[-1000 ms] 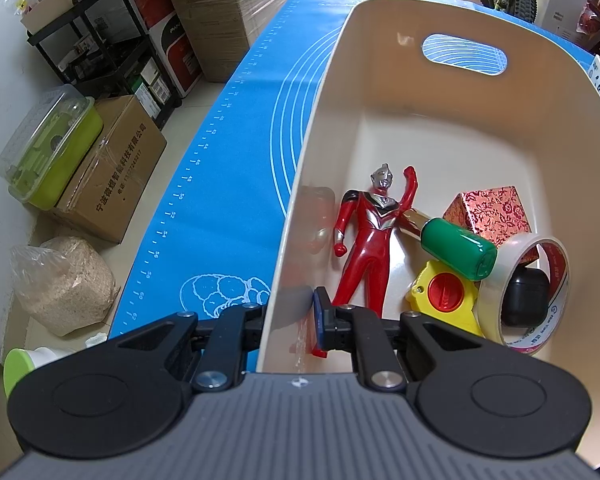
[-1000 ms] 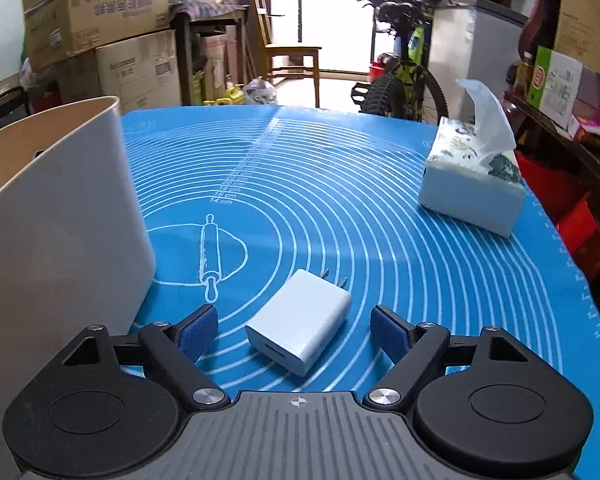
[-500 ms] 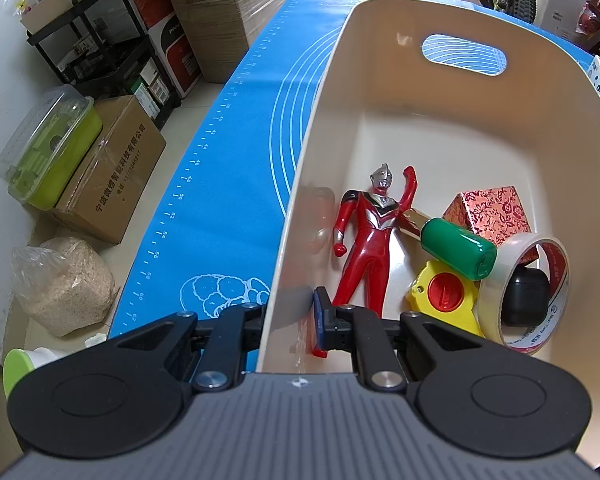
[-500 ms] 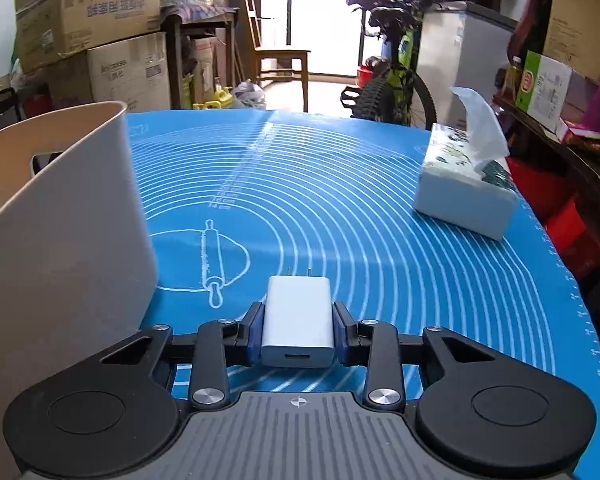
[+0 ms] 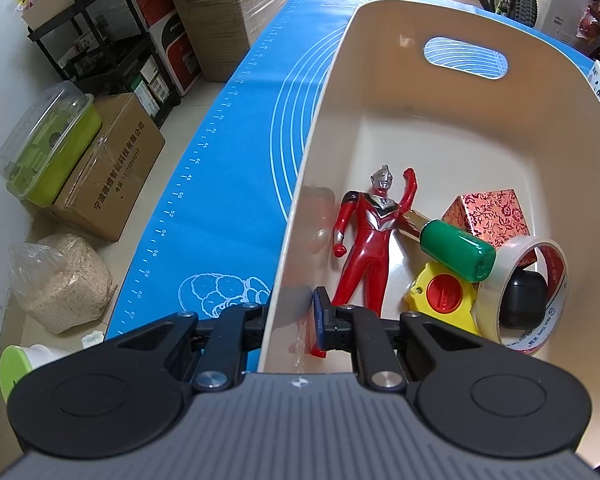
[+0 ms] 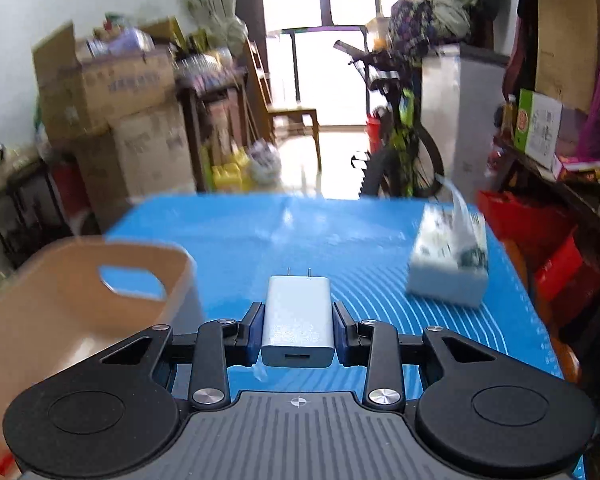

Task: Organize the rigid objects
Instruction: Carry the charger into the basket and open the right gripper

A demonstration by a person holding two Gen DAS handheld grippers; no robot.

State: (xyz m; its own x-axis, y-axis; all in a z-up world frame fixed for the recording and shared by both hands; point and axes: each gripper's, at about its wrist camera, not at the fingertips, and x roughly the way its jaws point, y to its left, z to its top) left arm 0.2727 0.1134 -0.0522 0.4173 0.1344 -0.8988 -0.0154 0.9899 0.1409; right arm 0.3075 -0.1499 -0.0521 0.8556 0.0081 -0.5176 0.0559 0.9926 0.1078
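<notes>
My left gripper point(image 5: 290, 316) is shut on the near left wall of the cream bin point(image 5: 320, 120), one finger outside and one inside. In the bin lie a red toy figure point(image 5: 366, 232), a green-headed mallet point(image 5: 456, 250), a yellow tape measure point(image 5: 444, 296), a tape roll point(image 5: 540, 292) and a red patterned box point(image 5: 490, 214). My right gripper point(image 6: 298, 330) is shut on a white charger point(image 6: 298, 326) and holds it in the air above the blue mat point(image 6: 340, 240), to the right of the bin point(image 6: 80, 304).
A tissue box point(image 6: 448, 268) stands on the mat at the right. Cardboard boxes point(image 5: 108, 176), a green container point(image 5: 48, 148) and a sack point(image 5: 60, 280) sit on the floor left of the table. A bicycle point(image 6: 396, 140) and shelves stand beyond the table.
My right gripper closed on the charger and lifted it off the mat, now higher and level with the bin's rim. The left gripper stayed clamped on the bin wall.
</notes>
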